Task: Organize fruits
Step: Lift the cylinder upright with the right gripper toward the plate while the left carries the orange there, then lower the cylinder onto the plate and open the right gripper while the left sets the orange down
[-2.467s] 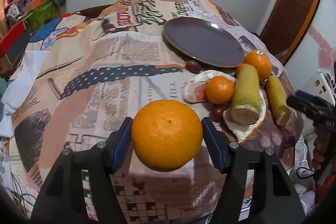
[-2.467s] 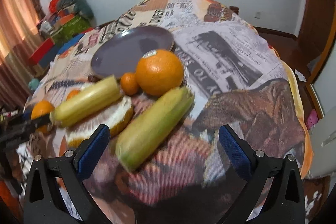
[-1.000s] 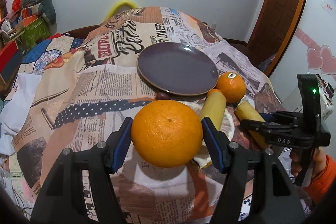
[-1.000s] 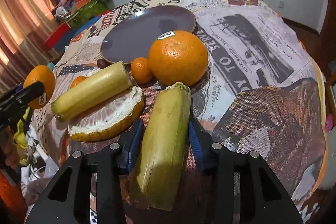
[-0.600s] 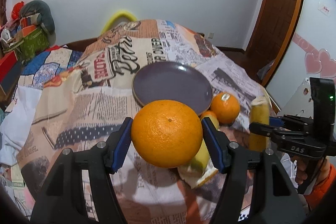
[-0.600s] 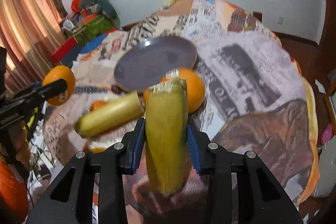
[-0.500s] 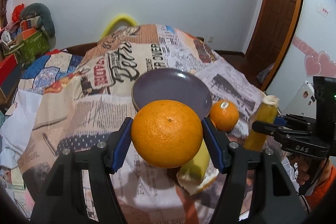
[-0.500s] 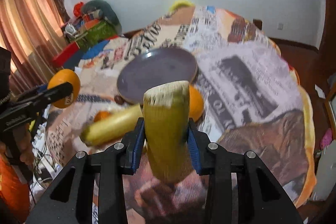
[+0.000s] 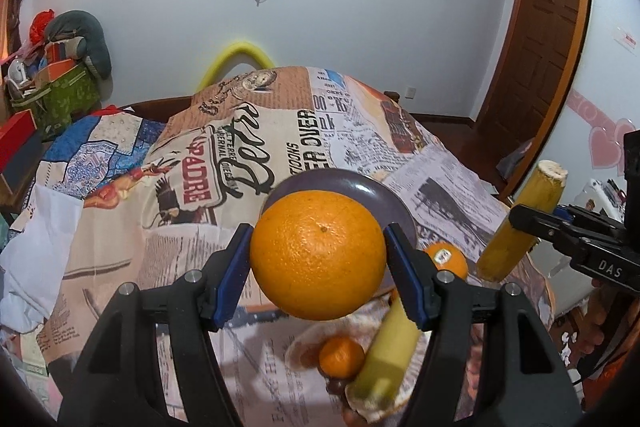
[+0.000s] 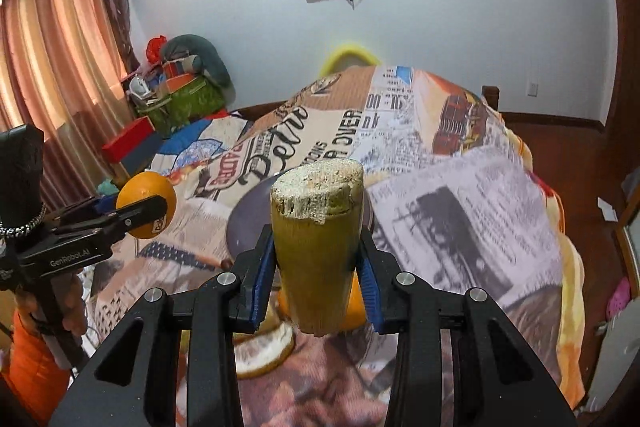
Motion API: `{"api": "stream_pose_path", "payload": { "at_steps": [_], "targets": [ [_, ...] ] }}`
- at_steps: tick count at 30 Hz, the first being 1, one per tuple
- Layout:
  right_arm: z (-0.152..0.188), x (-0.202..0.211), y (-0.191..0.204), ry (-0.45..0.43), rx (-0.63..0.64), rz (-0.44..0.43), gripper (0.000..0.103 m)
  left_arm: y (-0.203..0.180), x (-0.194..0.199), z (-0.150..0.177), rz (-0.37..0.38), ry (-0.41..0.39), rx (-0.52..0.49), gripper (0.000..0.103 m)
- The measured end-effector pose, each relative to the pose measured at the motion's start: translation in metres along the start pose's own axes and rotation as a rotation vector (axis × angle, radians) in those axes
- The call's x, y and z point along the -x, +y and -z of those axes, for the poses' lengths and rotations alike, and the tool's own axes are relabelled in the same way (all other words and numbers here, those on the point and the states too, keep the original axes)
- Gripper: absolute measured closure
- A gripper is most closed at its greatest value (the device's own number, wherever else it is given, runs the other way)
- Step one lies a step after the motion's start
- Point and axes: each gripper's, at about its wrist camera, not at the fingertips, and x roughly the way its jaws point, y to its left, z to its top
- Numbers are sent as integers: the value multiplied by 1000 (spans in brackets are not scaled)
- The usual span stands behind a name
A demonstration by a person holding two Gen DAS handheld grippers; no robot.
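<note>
**Both grippers carry fruit above the plate**

The left gripper [image 9: 319, 259] is clamped on a large round orange [image 9: 319, 254] with pebbled, glossy skin, held above the near rim of a smooth, dark purple plate [image 9: 372, 191]. The right gripper [image 10: 316, 269] is clamped on a yellow-green stalk [image 10: 318, 247], a cylinder with a rough, fibrous cut end, held upright. The plate looks bare where it shows. It lies on the newspaper-print cloth [image 9: 224, 163] covering the bench. Near it lie a stickered orange [image 9: 446, 259], a small mandarin [image 9: 341, 357] and a second stalk [image 9: 386, 355] on a pale peel [image 9: 304, 347].
</note>
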Motion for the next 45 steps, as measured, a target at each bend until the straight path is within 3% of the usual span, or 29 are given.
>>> {"api": "stream_pose_path", "payload": {
  "at_steps": [16,34,45],
  "targets": [
    [-29,-49,-9,8,43,2,68,10,-66,-30,-3,41,1,38],
    [-32,-131,-15,158,126,-19,68,24,-139,-40,-19,122,0,38],
    [-43,-160,-14,197,146,-39,68,31,-171,-40,-20,188,6,38]
  ]
}}
